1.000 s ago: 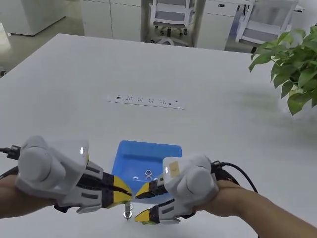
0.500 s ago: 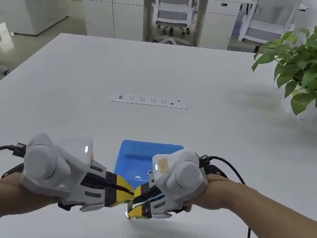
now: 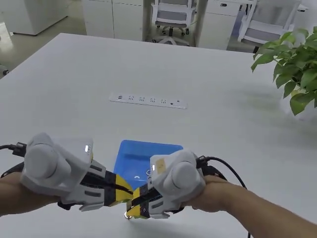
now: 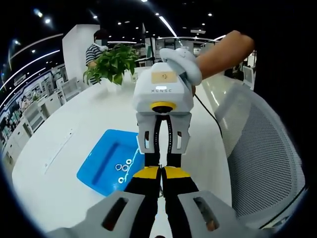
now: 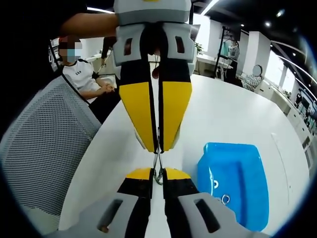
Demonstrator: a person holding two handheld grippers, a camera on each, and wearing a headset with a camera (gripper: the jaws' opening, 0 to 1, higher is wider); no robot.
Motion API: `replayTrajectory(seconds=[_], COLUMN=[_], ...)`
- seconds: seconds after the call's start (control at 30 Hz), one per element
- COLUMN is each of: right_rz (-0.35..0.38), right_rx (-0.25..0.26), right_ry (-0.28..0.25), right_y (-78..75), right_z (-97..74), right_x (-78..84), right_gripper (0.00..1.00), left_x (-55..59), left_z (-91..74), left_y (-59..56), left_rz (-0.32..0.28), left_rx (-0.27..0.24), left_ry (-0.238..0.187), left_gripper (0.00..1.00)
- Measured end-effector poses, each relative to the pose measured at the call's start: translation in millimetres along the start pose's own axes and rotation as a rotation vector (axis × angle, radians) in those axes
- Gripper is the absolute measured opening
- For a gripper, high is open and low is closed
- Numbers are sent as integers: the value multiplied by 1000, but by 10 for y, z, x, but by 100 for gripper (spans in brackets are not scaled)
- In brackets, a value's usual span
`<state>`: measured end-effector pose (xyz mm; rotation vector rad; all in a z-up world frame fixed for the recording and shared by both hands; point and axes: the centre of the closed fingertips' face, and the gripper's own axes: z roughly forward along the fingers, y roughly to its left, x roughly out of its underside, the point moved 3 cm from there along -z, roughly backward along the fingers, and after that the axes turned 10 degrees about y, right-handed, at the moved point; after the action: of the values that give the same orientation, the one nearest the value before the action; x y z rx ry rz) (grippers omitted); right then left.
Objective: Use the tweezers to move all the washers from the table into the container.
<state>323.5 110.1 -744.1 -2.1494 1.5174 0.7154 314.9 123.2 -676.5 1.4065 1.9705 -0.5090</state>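
Several silvery washers (image 4: 119, 167) in blue container (image 4: 99, 172)

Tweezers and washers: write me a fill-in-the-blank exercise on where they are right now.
The washers in view lie inside the ____ container. The left gripper and right gripper meet tip to tip at the container's near edge, both shut on the ____. At the right of the head view stands a leafy green ____.
Missing words: blue; tweezers; plant.
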Motion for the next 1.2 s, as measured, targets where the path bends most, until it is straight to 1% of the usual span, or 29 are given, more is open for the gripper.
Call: replayTrajectory(seconds=[0.3, 0.5, 0.57, 0.67, 0.77, 0.9, 0.93, 1.07, 1.2], right_rz=[0, -4, -6, -13, -15, -21, -22, -18, -17], right_rx=[-3, -5, -2, 1, 0, 2, 2, 6, 14], right_ry=[1, 6, 6, 2, 3, 3, 4, 7, 5], right_y=[6, 12, 5, -6, -16, -24, -26, -46, -71], right_z=[0, -2, -13, -33, -49, -69, -74, -116, -177], right_x=[-3, -6, -12, -24, -34, -56, -61, -85, -108], right_gripper=[8, 8, 8, 8, 8, 8, 8, 8, 8], left_x=[6, 1, -11, -68, -84, -94, -108, -105, -75], left_z=[-1, -4, -14, -55, -71, -98, -107, -139, -168], left_y=[-4, -16, -14, -8, -1, 18, 21, 40, 49], left_rz=[3, -3, -11, -30, -36, -37, -47, -61, -92], left_rx=[1, 0, -4, -4, -8, -16, -19, -36, -56], left_ry=[6, 3, -10, -53, -61, -80, -90, -106, -125], left_gripper=[5, 5, 6, 9, 10, 16, 19, 30, 41])
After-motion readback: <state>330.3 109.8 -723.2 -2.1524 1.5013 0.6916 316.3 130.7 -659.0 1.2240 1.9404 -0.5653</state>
